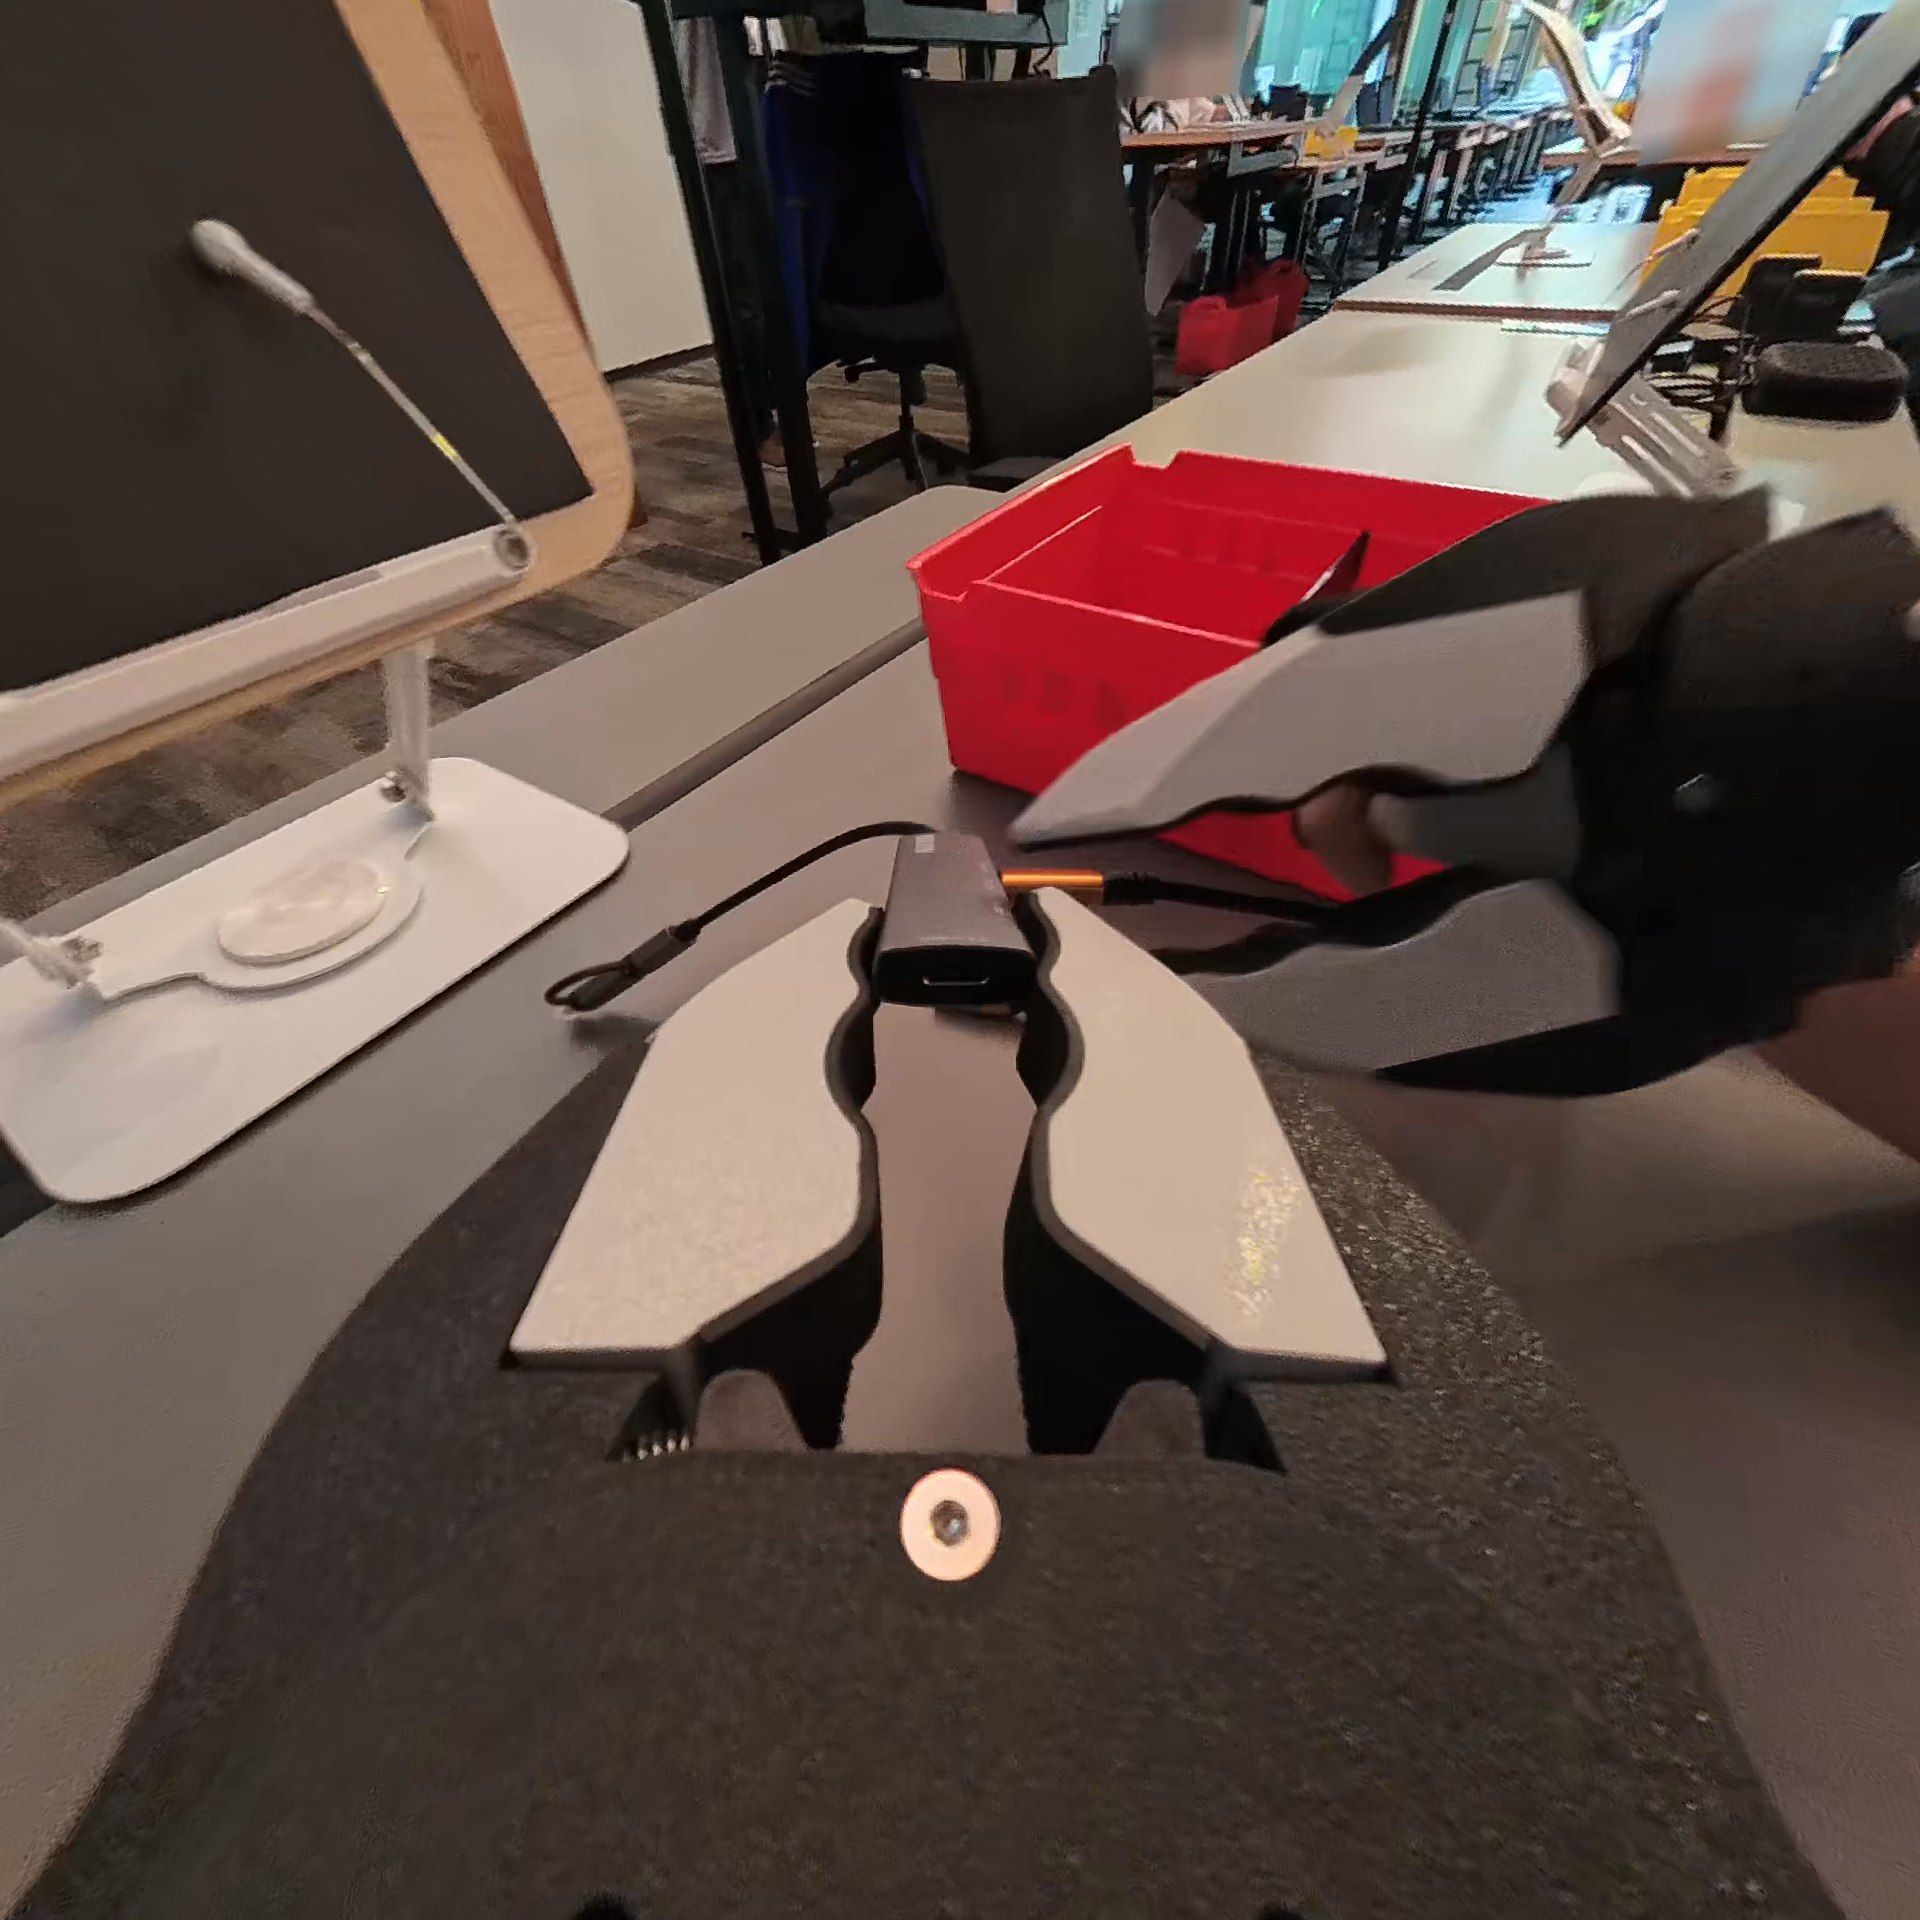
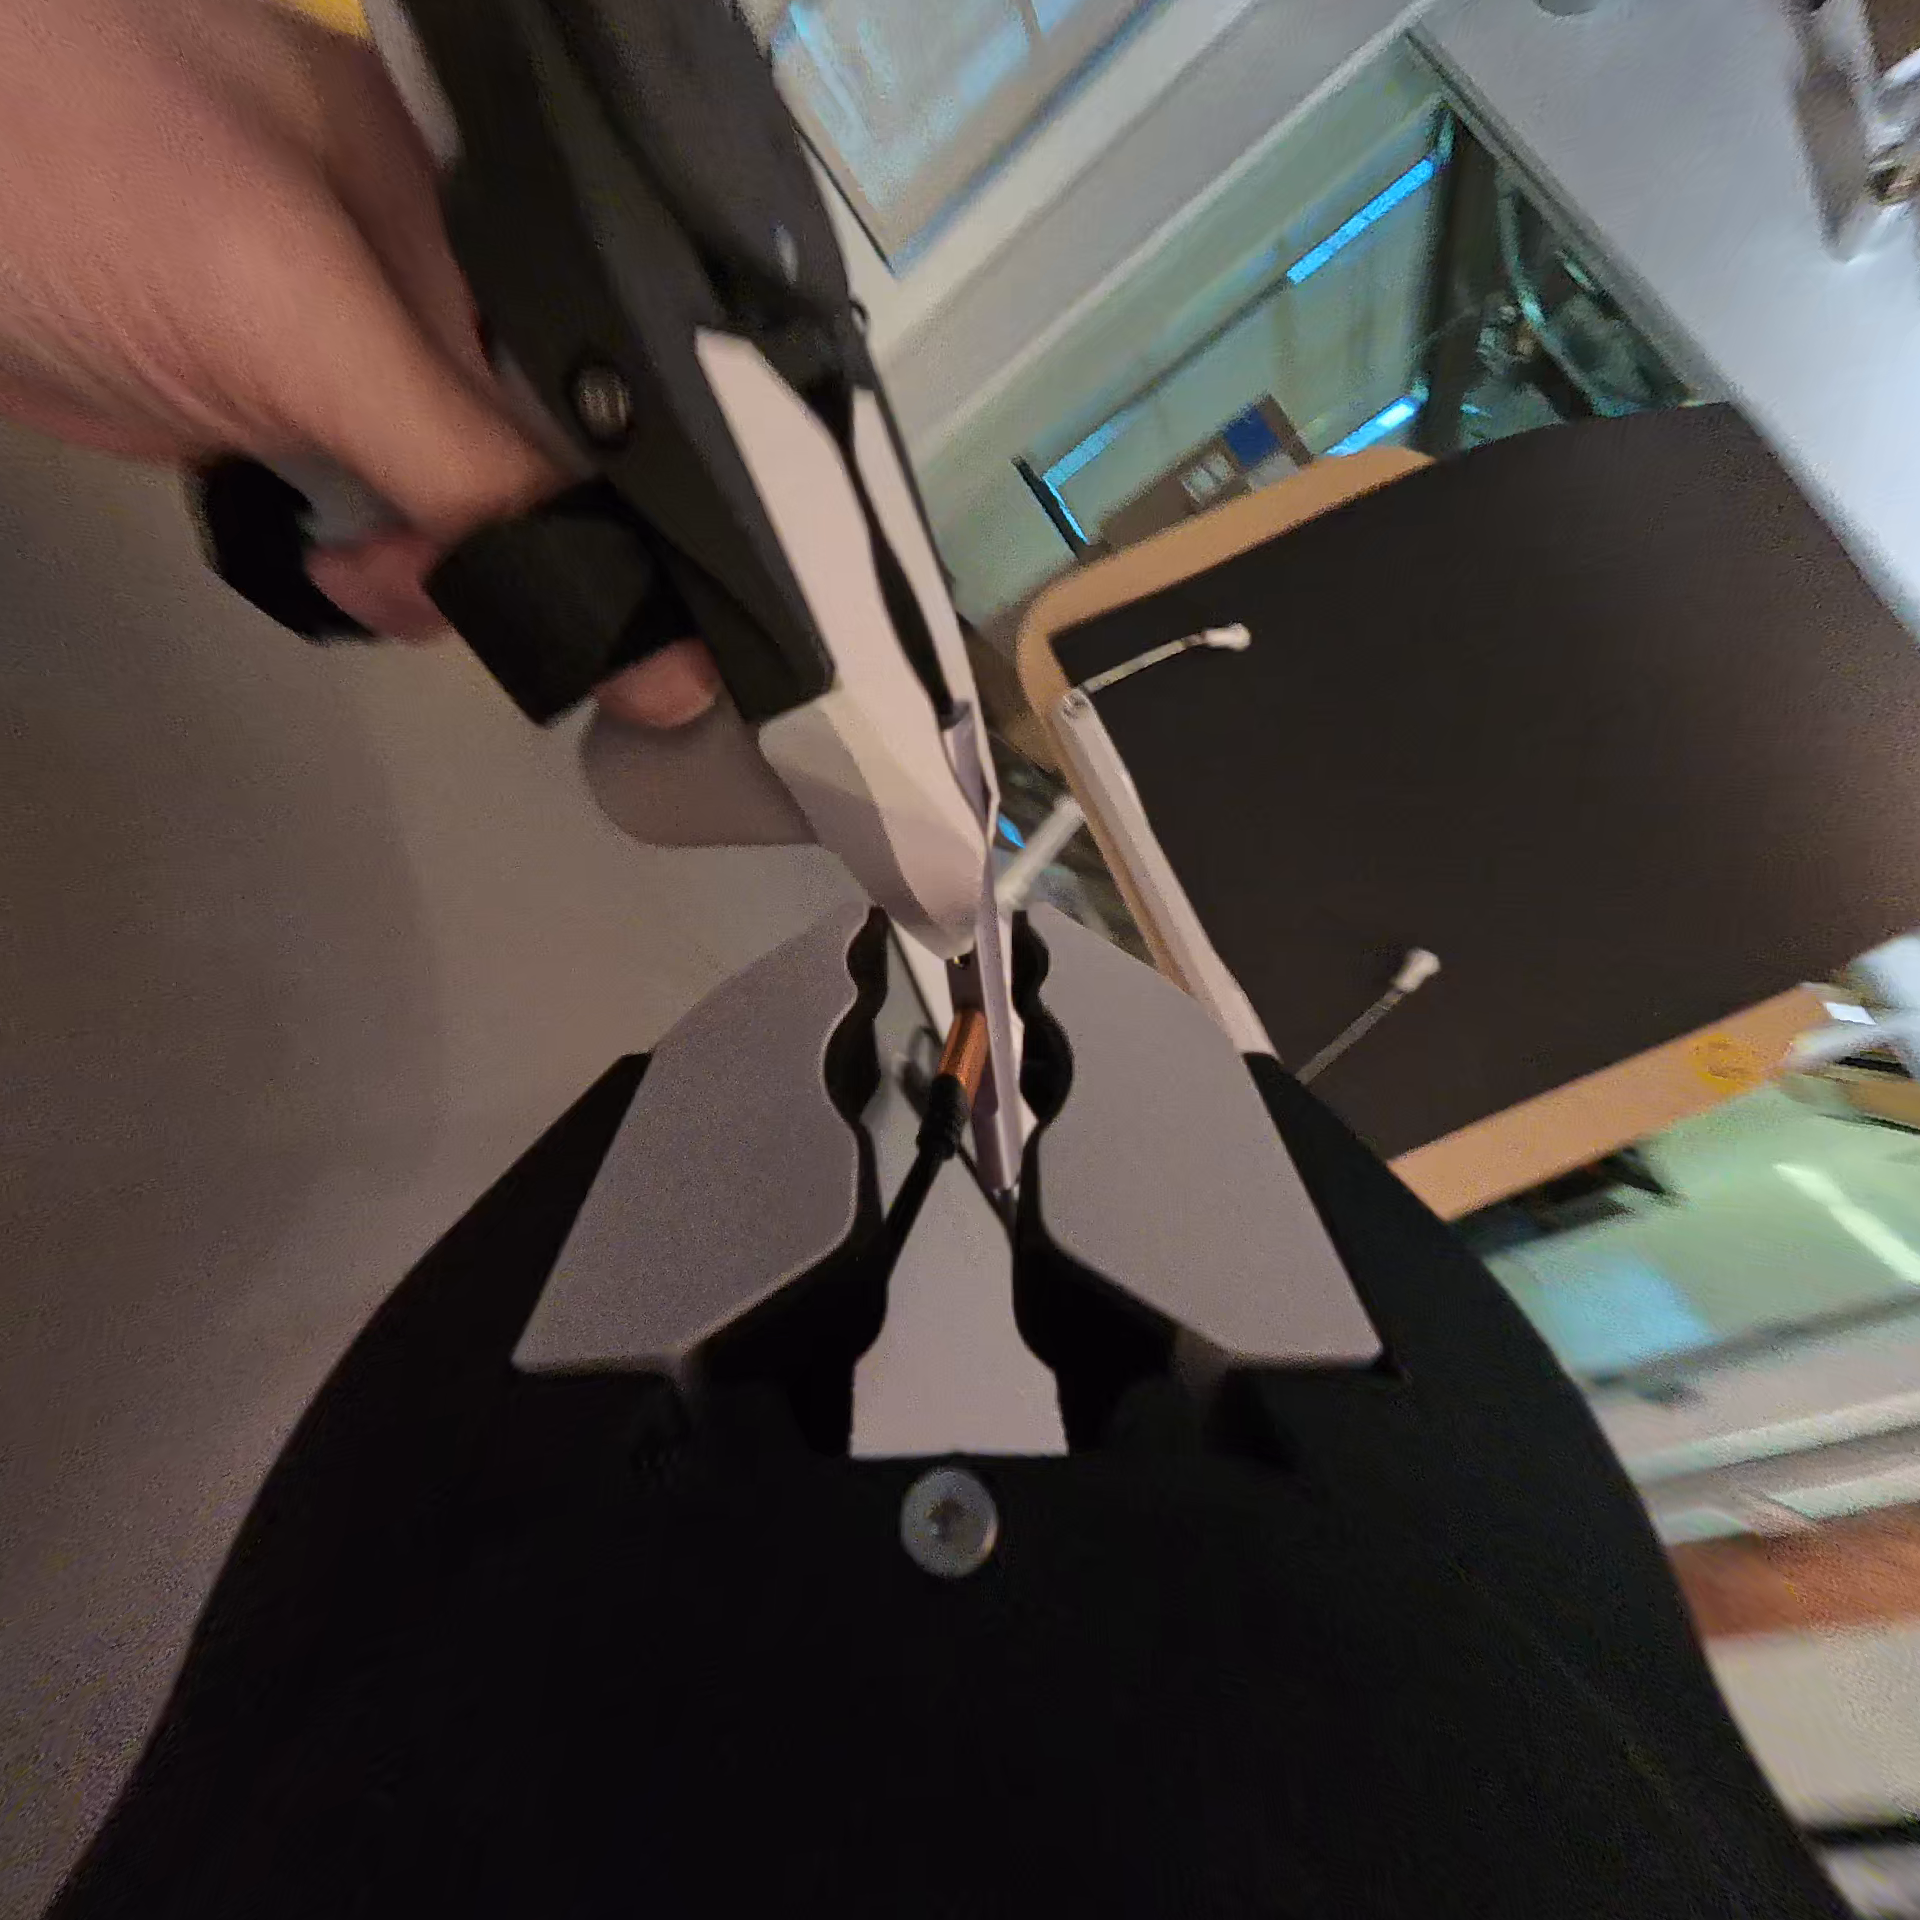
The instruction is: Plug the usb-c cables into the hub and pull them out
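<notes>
The dark grey, slim rectangular metal USB-C hub (image 1: pixel 951 925) lies on the dark grey tabletop (image 1: pixel 727 727) with its near end, which carries one port opening, between the fingertips of the left gripper (image 1: pixel 953 951). Both grey fingers (image 1: pixel 769 1049) of that gripper are closed narrowly on the sides of the hub body, holding it. A faint pale marking sits on the hub's top face near its far end; it is too small and blurred to read.

A short black attached lead (image 1: pixel 727 904) leaves the far end of the hub and curves left across the tabletop, ending in a small looped connector.

The USB-C cable with an orange metal plug sleeve (image 1: pixel 1051 881) and black cord meets the right side of the hub; its tip is at a side port (seating depth cannot be judged). The black cord runs right, toward the right gripper (image 2: pixel 951 1039).

In the right wrist view the orange sleeve and its black strain relief stand between the right gripper's fingers (image 2: pixel 748 1132), with a visible gap on either side: the jaws are narrowly open and do not press on the plug.

Behind the hub stands a red open plastic bin (image 1: pixel 1091 665) with an inner divider; raised marks on its front wall are not legible. To the left a white metal stand base (image 1: pixel 312 966) carries a black panel with a light wooden rim (image 1: pixel 260 343).
</notes>
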Available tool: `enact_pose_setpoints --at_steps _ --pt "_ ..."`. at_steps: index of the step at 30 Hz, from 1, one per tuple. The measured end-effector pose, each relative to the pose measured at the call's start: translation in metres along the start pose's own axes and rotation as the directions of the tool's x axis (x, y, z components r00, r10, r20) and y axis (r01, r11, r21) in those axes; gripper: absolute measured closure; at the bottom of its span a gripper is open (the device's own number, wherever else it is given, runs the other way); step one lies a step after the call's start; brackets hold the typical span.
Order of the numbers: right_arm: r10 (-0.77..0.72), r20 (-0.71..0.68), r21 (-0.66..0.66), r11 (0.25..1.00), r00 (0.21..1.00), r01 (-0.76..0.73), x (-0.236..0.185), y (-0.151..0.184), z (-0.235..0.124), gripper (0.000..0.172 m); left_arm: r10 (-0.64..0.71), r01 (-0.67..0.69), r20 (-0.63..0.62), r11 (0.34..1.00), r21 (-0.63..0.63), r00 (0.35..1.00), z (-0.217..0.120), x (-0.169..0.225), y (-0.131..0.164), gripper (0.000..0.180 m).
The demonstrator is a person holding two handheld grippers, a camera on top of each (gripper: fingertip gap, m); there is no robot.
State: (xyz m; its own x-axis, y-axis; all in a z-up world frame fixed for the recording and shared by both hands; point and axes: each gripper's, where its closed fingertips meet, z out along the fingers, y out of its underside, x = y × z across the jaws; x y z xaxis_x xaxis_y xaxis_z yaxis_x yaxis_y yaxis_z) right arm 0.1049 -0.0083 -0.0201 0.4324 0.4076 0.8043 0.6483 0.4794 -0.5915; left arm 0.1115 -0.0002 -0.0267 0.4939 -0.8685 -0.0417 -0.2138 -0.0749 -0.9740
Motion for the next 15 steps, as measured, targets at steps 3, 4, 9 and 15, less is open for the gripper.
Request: enact_pose_setpoints --at_steps 3,4,9,15 --pt "0.188 0.123 0.141 0.969 0.974 -0.204 0.006 -0.022 -0.021 0.148 -0.029 0.029 0.022 0.999 0.016 0.999 -0.007 -0.011 0.002 0.157" --pt "0.253 0.127 0.175 0.946 0.959 -0.272 0.016 -0.026 -0.029 0.149 -0.041 0.041 0.024 0.999 0.026 0.999 -0.009 -0.014 0.001 0.157" --pt "0.400 0.034 0.171 0.900 0.916 -0.400 0.054 -0.005 -0.043 0.152 -0.069 0.069 0.008 0.996 0.061 0.998 -0.027 -0.024 0.000 0.157" --pt "0.184 0.049 -0.047 0.982 0.982 -0.181 0.013 0.013 -0.015 0.138 -0.137 0.161 -0.128 0.968 0.195 0.982 -0.054 -0.020 -0.022 0.158"
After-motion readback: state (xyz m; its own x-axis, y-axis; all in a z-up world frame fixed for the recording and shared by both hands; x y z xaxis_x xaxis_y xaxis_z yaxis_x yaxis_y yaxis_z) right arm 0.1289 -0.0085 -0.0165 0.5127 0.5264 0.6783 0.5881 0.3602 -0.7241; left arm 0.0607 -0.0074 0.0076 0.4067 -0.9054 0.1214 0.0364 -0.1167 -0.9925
